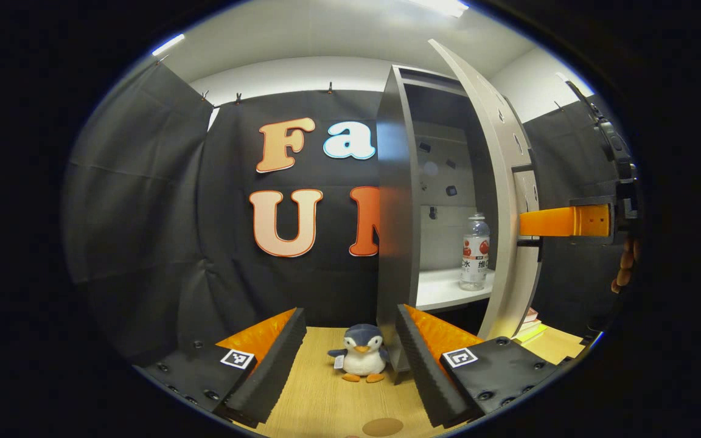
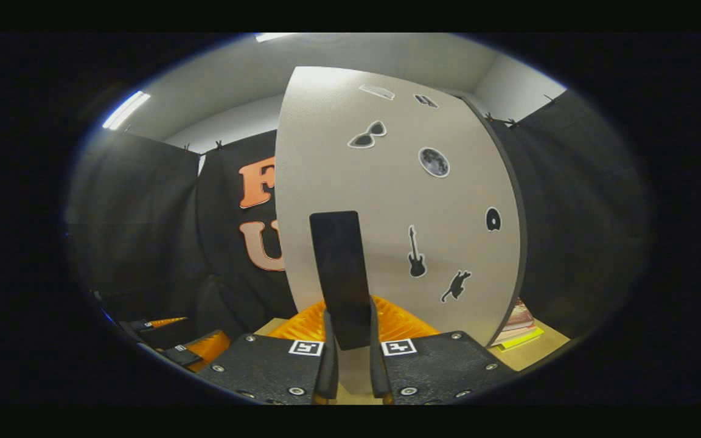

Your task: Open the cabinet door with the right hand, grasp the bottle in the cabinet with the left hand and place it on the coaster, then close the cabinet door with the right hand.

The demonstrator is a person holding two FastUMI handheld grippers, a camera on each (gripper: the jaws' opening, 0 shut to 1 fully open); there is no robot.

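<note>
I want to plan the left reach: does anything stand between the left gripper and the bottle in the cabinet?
Nothing visible does. The cabinet door is swung open, held at its handle by the right gripper, and the bottle stands on the white shelf past the open left gripper. The penguin toy sits lower, on the table.

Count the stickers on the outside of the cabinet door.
6 on the cabinet door: two at the top edge, sunglasses, a moon, a guitar, a cat. The dark oval at the right edge may be another.
</note>
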